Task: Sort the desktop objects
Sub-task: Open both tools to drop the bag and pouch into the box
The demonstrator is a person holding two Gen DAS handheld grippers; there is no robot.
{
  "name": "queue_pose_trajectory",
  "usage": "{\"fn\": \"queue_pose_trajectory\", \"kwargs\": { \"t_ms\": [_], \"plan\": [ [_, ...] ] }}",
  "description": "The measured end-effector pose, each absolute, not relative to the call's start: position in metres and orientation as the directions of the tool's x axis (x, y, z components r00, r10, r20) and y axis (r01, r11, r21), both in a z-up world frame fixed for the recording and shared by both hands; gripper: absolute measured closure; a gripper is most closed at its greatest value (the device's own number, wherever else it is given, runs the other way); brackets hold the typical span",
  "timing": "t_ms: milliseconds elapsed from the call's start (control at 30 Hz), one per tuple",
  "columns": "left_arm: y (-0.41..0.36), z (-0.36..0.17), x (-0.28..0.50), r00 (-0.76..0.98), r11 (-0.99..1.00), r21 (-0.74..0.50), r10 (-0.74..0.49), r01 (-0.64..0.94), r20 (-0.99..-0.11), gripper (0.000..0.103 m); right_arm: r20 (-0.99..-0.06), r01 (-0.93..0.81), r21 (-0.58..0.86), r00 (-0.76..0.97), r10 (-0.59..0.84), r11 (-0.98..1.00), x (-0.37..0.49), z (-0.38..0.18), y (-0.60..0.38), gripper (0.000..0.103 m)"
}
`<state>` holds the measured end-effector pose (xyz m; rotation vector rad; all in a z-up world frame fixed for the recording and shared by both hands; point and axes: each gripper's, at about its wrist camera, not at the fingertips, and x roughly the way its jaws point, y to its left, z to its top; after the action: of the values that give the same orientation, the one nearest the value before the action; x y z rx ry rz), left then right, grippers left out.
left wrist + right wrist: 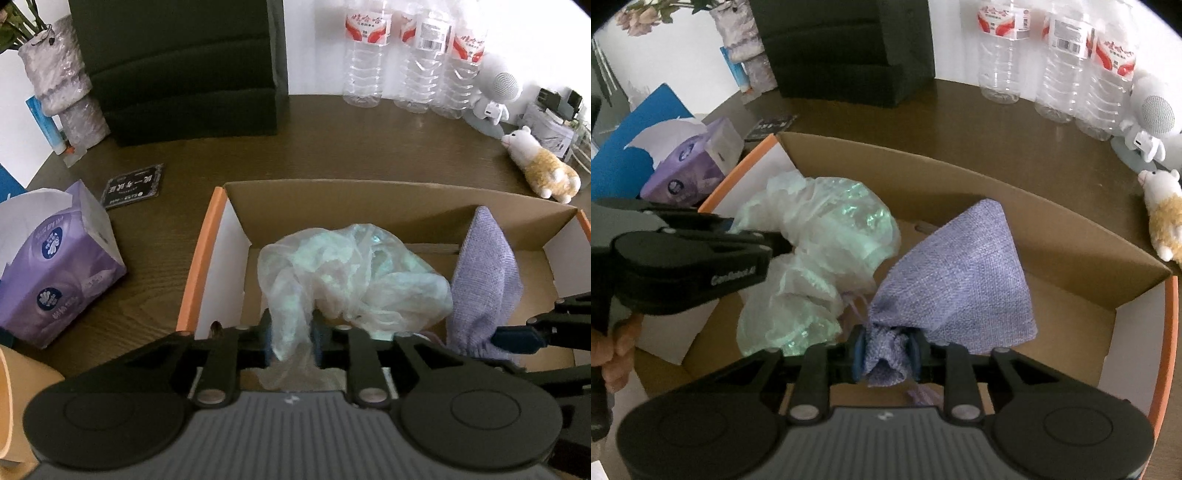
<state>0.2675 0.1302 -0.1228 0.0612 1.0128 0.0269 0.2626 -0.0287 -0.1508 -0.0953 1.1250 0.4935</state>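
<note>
My left gripper point(291, 338) is shut on a crumpled clear plastic bag point(354, 273) and holds it over the open cardboard box point(406, 199). My right gripper point(885, 352) is shut on the gathered neck of a purple cloth pouch point(960, 280), also over the box point(1071, 258). The pouch shows in the left wrist view point(484, 280) to the right of the plastic bag. The plastic bag shows in the right wrist view point(820, 258), with the left gripper point(779, 236) reaching in from the left.
A purple tissue pack point(59, 266) lies left of the box. A dark card point(133, 186) lies behind it. Black stacked trays point(177, 70) stand at the back. Three water bottles point(417, 55), a white speaker point(498, 92) and a plush alpaca point(543, 166) stand at the back right.
</note>
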Motion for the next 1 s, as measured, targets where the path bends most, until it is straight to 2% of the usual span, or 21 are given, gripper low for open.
{"fn": "queue_pose_trajectory", "kwargs": {
  "t_ms": [67, 133, 200, 267, 300, 367, 400, 500, 567, 633, 767, 900, 1000],
  "plan": [
    [0.130, -0.119, 0.266, 0.542, 0.998, 0.067, 0.054, 0.003, -0.839, 0.062, -0.883, -0.414, 0.179, 0.332, 0.331, 0.892, 0.264, -0.151, -0.030, 0.071],
    [0.130, -0.114, 0.264, 0.556, 0.998, 0.065, 0.050, 0.006, -0.830, 0.061, -0.885, -0.404, 0.180, 0.332, 0.327, 0.897, 0.264, -0.150, -0.032, 0.064],
    [0.130, -0.109, 0.261, 0.566, 0.998, 0.061, 0.049, 0.003, -0.823, 0.055, -0.882, -0.396, 0.180, 0.340, 0.326, 0.901, 0.263, -0.147, -0.035, 0.059],
    [0.131, -0.100, 0.255, 0.583, 0.998, 0.060, 0.050, -0.001, -0.811, 0.045, -0.878, -0.387, 0.182, 0.351, 0.326, 0.904, 0.259, -0.142, -0.039, 0.044],
    [0.131, -0.095, 0.251, 0.593, 0.998, 0.056, 0.046, -0.001, -0.804, 0.042, -0.873, -0.386, 0.181, 0.360, 0.328, 0.905, 0.256, -0.137, -0.041, 0.041],
    [0.132, -0.084, 0.244, 0.613, 0.999, 0.049, 0.039, -0.001, -0.789, 0.025, -0.866, -0.388, 0.173, 0.379, 0.327, 0.906, 0.250, -0.129, -0.044, 0.029],
    [0.133, -0.079, 0.240, 0.623, 0.999, 0.045, 0.035, -0.001, -0.781, 0.023, -0.862, -0.389, 0.163, 0.390, 0.323, 0.907, 0.245, -0.124, -0.045, 0.025],
    [0.133, -0.061, 0.227, 0.647, 1.000, 0.029, 0.021, 0.002, -0.762, 0.018, -0.848, -0.385, 0.158, 0.418, 0.325, 0.909, 0.231, -0.110, -0.051, 0.024],
    [0.134, -0.048, 0.217, 0.660, 1.000, 0.020, 0.017, -0.002, -0.751, 0.009, -0.835, -0.373, 0.164, 0.441, 0.329, 0.913, 0.220, -0.098, -0.057, 0.023],
    [0.133, -0.034, 0.204, 0.680, 1.000, 0.005, -0.002, 0.008, -0.734, 0.004, -0.821, -0.360, 0.173, 0.462, 0.336, 0.917, 0.207, -0.084, -0.063, 0.022],
    [0.130, -0.005, 0.177, 0.717, 0.999, -0.023, -0.038, 0.031, -0.696, 0.000, -0.794, -0.341, 0.184, 0.501, 0.344, 0.922, 0.179, -0.056, -0.077, 0.021],
    [0.127, 0.014, 0.152, 0.725, 0.997, -0.062, -0.083, 0.055, -0.684, 0.000, -0.770, -0.325, 0.190, 0.536, 0.346, 0.926, 0.145, -0.029, -0.093, 0.017],
    [0.122, 0.020, 0.131, 0.724, 0.995, -0.063, -0.097, 0.075, -0.683, 0.000, -0.755, -0.318, 0.201, 0.553, 0.353, 0.927, 0.118, -0.012, -0.106, 0.011]
  ]
}}
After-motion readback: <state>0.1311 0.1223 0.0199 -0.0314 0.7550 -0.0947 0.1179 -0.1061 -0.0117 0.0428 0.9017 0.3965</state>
